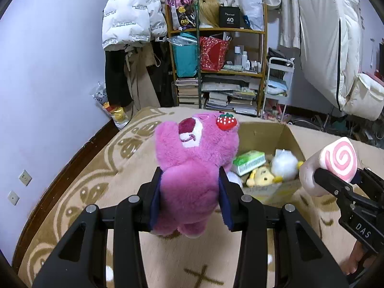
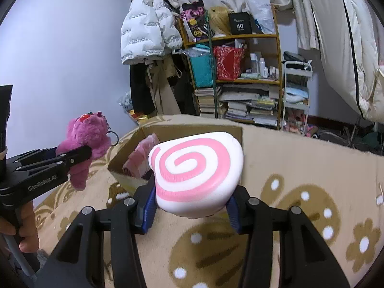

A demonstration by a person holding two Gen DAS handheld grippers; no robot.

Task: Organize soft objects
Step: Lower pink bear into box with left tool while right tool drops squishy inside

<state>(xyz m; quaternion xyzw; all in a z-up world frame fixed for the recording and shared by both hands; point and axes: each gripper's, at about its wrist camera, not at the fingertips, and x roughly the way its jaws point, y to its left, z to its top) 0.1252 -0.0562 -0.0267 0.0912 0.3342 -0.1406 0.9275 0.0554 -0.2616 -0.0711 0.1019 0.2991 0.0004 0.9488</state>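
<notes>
The left gripper (image 1: 189, 192) was clamped on the body of a pink plush bear (image 1: 194, 165), its blue pads pressed into the fur on both sides. The bear was held upright, face turned upward, with a red strawberry charm (image 1: 226, 120) on its head. It hung above the patterned beige blanket (image 1: 91, 168), just in front of the cardboard box (image 1: 268, 132) and partly covering the box's near left corner.

The right gripper (image 2: 190, 204) was clamped on a white swirl cushion (image 2: 196, 170) with a pink spiral on its face; the blue pads (image 2: 147, 210) squeezed its lower sides. The cushion was lifted off the blanket, just in front of the box, at its right side as the left wrist camera saw it.

The box stood open on the blanket. Inside it lay a green-and-white tissue pack (image 1: 249, 162), a yellow plush (image 1: 260, 176), a white fluffy toy (image 1: 285, 165) and a pale pink soft item (image 2: 141, 156) against one wall.

Behind the box, well apart from it, stood a wooden shelf (image 1: 240, 72) crowded with books and bags, and a white puffer jacket (image 1: 132, 16) hung to the shelf's left.
</notes>
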